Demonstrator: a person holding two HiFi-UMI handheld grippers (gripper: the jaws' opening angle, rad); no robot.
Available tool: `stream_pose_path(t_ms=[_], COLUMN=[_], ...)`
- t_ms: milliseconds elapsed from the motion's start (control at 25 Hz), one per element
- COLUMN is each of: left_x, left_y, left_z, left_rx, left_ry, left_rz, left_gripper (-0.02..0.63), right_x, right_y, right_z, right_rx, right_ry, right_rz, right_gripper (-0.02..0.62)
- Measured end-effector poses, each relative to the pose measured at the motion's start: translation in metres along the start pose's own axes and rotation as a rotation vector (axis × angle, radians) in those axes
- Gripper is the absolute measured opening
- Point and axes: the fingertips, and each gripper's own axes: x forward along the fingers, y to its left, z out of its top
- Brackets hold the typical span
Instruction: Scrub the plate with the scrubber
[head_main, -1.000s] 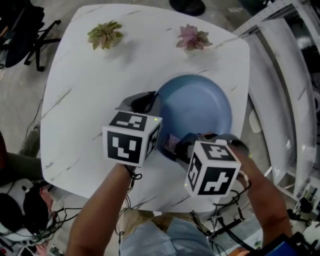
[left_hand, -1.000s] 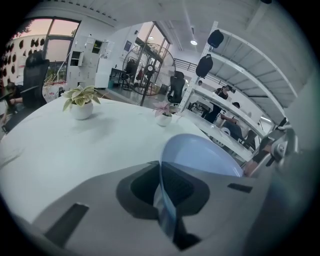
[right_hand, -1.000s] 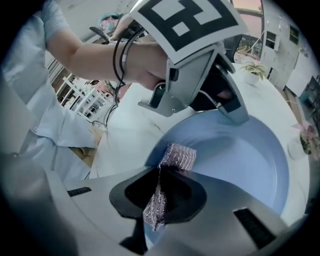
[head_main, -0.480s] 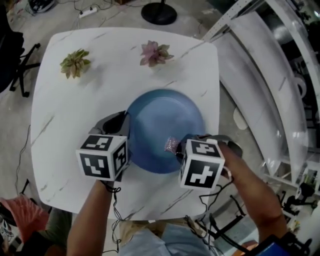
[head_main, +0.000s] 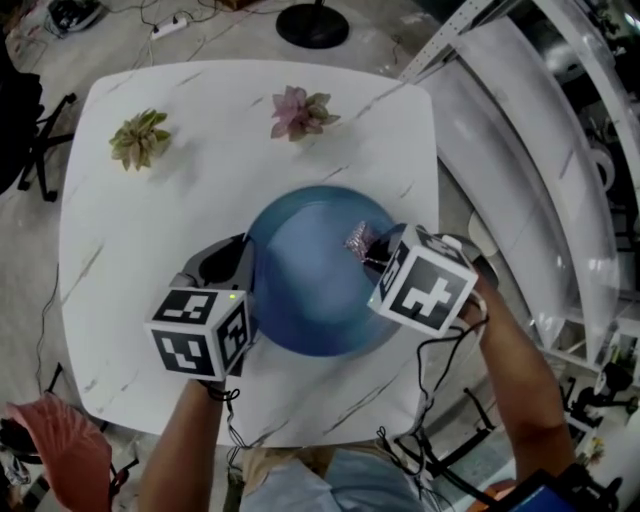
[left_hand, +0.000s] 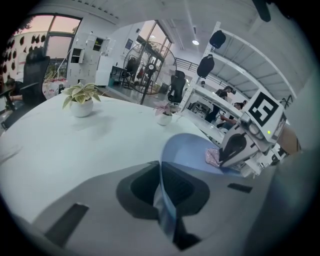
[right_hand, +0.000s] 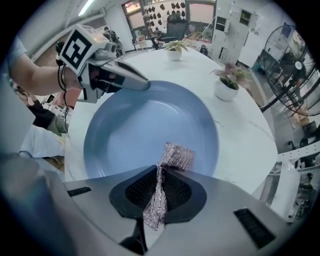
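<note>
Head view, looking steeply down: a round, shallow blue plate (head_main: 310, 275) sat at the centre of the frame on a white marble-patterned table (head_main: 120, 250). A small green potted plant (head_main: 138, 138) and a pink potted plant (head_main: 298, 112) stood near the top edge.

My left gripper (head_main: 243, 262) was clamped on the plate's left rim, steadying it. My right gripper (head_main: 368, 250) had its jaws closed on a silvery-pink metal mesh scrubber (head_main: 359, 239), whose free end rested against the plate's inner wall at the right of the dish.

I judged the scrubbing to be under way. No suds or dirt showed, so I could not tell how much was done; the centre and left side seemed left to cover.

From above, the marker cubes hid both sets of jaws. Only the right gripper view showed the mesh pinched flat between the jaws and folded over at its tip. Only the left gripper view showed the thin rim edge-on between shut jaws.
</note>
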Motion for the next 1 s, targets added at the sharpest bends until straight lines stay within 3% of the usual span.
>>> stream_pose_path(t_ms=[280, 560, 1000], left_x=[0.0, 0.001, 0.002], left_y=[-0.004, -0.006, -0.005], left_z=[-0.002, -0.006, -0.005], left_rx=[-0.017, -0.029, -0.027], left_ry=[0.019, 0.041, 0.054], left_rz=[-0.026, -0.032, -0.037], left_gripper=[0.017, 0.017, 0.017], right_x=[0.0, 0.004, 0.01], right_y=[-0.03, -0.032, 0.0], right_z=[0.028, 0.063, 0.106], right_rx=[0.024, -0.077, -0.217], right_ry=[-0.061, -0.07, -0.083], right_rz=[0.023, 0.084, 0.145], right_gripper=[0.051, 0.051, 0.051])
